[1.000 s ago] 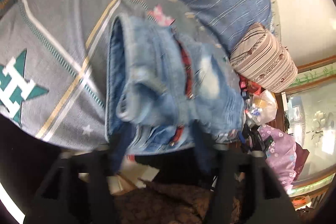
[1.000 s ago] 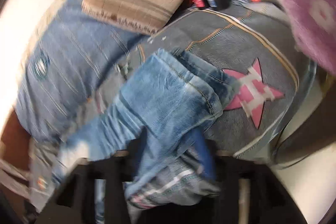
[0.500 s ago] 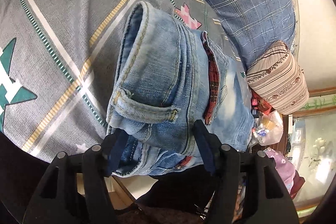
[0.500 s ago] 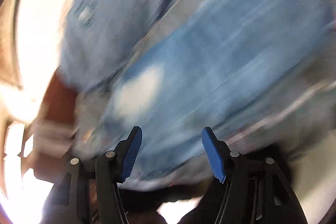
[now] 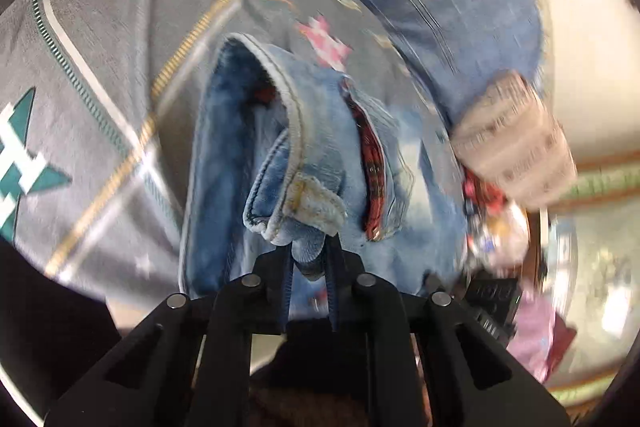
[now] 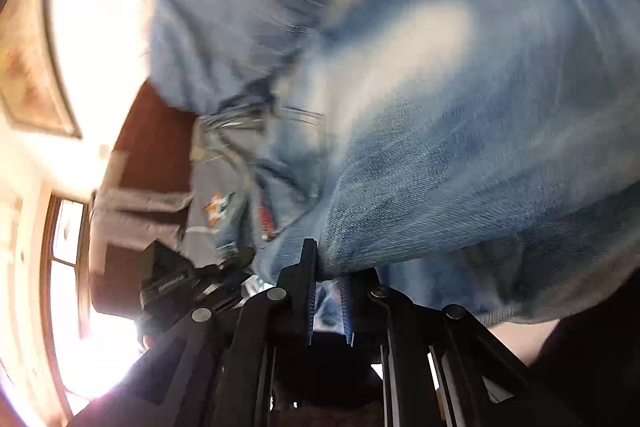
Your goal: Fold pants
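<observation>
Mid-fold grab. Left gripper (image 5: pixel 309 269) jaws closing narrow, waistband edge of jeans (image 5: pixel 320 131) pinched between. Right gripper (image 6: pixel 329 281) closing on bunched denim too. Jeans lay on grey bedspread (image 5: pixel 112 39), long axis running away toward pillow (image 5: pixel 512 135). Best lifted evenly, both grips taut, no twist.
</observation>
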### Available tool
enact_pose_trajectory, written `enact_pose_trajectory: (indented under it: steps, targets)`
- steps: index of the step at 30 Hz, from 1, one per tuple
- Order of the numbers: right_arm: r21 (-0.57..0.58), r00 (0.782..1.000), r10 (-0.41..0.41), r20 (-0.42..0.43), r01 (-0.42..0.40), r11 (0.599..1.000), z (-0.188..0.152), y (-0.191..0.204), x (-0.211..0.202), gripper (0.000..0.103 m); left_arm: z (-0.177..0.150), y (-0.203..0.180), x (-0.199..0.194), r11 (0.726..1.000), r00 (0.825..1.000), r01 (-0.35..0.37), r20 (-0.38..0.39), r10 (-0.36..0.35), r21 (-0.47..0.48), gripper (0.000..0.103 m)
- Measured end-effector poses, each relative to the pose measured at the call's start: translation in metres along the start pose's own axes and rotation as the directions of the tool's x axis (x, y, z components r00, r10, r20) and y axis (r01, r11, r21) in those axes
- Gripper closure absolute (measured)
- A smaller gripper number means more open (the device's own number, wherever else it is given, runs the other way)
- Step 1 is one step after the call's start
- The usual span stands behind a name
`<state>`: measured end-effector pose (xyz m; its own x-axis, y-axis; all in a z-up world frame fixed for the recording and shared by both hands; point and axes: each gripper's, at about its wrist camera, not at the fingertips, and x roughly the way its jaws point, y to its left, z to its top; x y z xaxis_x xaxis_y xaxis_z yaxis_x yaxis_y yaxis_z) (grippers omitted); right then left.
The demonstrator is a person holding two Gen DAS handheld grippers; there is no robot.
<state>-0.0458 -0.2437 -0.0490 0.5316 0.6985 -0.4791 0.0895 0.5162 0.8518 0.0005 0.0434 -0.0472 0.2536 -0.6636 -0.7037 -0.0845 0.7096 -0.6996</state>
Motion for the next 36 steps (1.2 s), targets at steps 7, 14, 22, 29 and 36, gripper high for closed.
enact_pose_trajectory:
  steps: [7,14,22,29,36]
  targets:
    - [-0.028,0.976,-0.162,-0.149,0.159,0.987,-0.019,-0.026,-0.008,0.092,-0.028,0.020,0.039,0.990,0.969,-0.135,-0.204,0.142,0.049,0.090]
    - [-0.064,0.960,-0.229,-0.160,0.221,0.973,-0.022,-0.029,-0.018,0.066,-0.037,0.011,-0.003,0.977,0.976,-0.035,-0.204,0.079,0.212,0.076]
    - [-0.333,0.965,-0.232,0.126,0.261,0.906,0.026,0.054,-0.073,0.022,0.009,0.014,-0.049,0.981,0.999,0.004,0.036,-0.011,0.194,0.040]
    - [-0.577,0.914,-0.373,0.161,0.394,0.715,0.110,0.105,0.049,0.023,0.048,0.036,0.017,0.998,0.998,0.043,-0.038,-0.045,-0.052,0.040]
    - [-0.749,0.765,-0.643,0.037,0.447,0.489,0.120,0.071,0.130,0.098,0.045,0.019,0.031,0.997,0.997,0.077,-0.027,-0.078,-0.027,0.098]
